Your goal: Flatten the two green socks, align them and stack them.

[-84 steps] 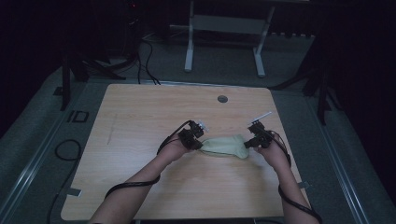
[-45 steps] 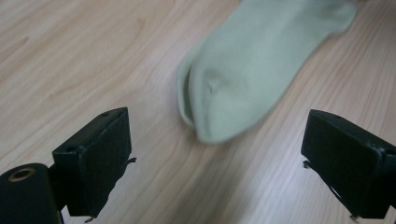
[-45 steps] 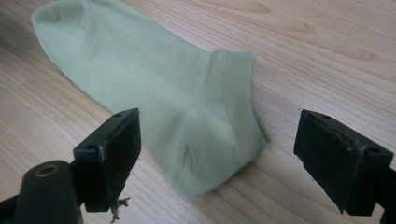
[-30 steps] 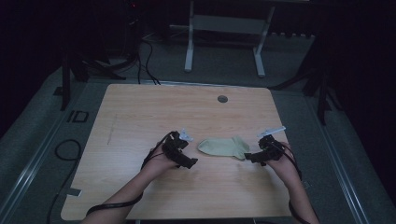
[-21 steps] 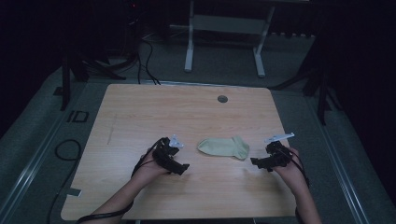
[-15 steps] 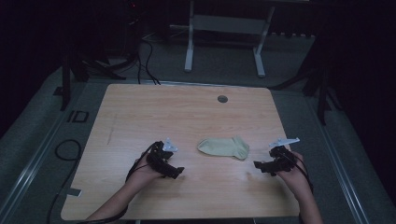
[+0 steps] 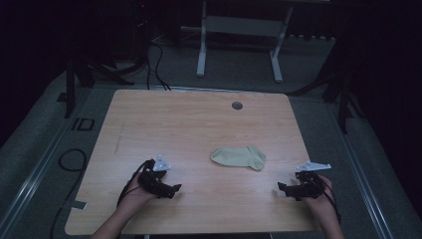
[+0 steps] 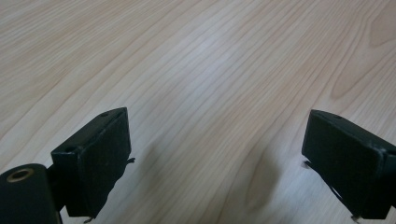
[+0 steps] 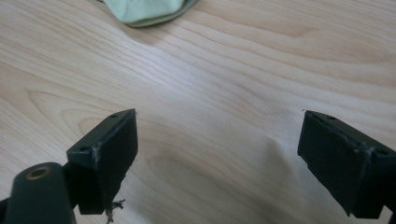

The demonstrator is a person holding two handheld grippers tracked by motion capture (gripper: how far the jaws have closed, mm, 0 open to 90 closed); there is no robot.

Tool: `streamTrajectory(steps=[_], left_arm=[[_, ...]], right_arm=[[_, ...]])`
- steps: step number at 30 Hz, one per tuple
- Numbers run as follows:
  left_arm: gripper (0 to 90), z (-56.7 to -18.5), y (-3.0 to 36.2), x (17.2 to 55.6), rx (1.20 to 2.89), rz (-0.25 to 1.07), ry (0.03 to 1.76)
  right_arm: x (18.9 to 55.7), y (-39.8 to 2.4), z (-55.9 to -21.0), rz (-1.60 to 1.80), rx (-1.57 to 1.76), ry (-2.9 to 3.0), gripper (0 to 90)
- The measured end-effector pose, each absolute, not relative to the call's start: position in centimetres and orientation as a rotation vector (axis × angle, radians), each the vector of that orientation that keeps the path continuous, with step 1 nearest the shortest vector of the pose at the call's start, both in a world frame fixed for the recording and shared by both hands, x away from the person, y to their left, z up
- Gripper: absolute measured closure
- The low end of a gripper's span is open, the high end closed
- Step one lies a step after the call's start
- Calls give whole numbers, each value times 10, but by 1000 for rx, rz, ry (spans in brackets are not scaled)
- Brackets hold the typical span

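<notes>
Roughly midway across the wooden bench (image 7: 199,124), a little toward its near half, lies a pale green sock (image 7: 239,157), flat and folded over on itself, touching nothing but the wood. From the high view the left tongs (image 7: 169,189) rest near the front edge, well to the left of the sock and nearer the person, with the left hand (image 7: 134,196) behind them and a grey three-cornered plate on top. The right tongs (image 7: 284,189) sit near the front right corner, to the right of the sock and likewise nearer the person, held by the right hand (image 7: 321,196); the sock lies between the two, apart from both. In the left gripper view the left tongs (image 8: 217,158) stand spread wide, with bare wood grain between the black jaws and nothing gripped. In the right gripper view the right tongs (image 9: 217,158) are also spread wide and hold nothing (a few loose threads hang from one jaw), and the rounded edge of the sock (image 9: 144,10) peeks in at the top, well ahead of the jaws. A small round grommet (image 7: 237,105) sits in the bench near its far edge.
</notes>
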State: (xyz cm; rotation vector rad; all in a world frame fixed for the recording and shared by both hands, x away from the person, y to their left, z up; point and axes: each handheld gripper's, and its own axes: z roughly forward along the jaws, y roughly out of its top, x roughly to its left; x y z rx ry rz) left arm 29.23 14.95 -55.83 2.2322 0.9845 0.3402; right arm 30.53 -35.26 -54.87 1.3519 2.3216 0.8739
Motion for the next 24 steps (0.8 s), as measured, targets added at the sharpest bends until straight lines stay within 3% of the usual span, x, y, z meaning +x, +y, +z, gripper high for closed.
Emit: streamTrajectory(steps=[24], left_arm=[[80, -567, 198, 254, 2117, 433, 1103]], right_arm=[[279, -374, -565, 912, 1377, 2126, 105]])
